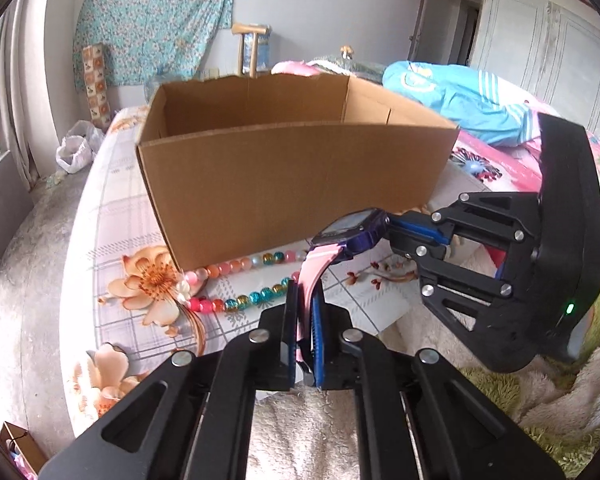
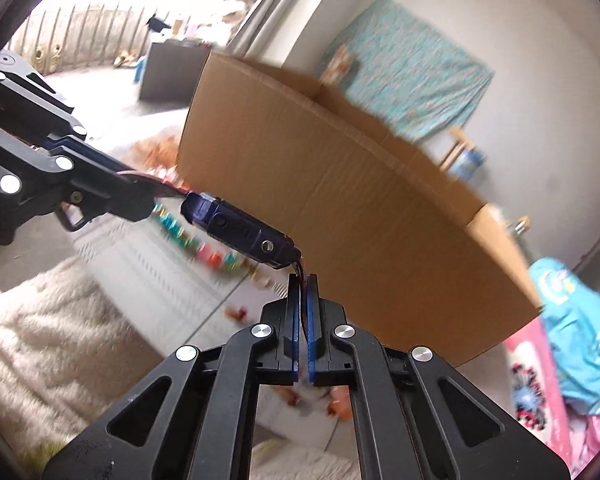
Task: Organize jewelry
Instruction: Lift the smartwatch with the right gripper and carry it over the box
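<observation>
Left gripper and right gripper each pinch a floppy strap of the light watch, best held there.

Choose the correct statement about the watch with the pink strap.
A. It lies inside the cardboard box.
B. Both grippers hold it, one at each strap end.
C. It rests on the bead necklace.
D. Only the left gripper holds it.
B: the left gripper clamps the pink strap and the right gripper clamps the other strap, so the watch hangs between them in front of the cardboard box.
</observation>
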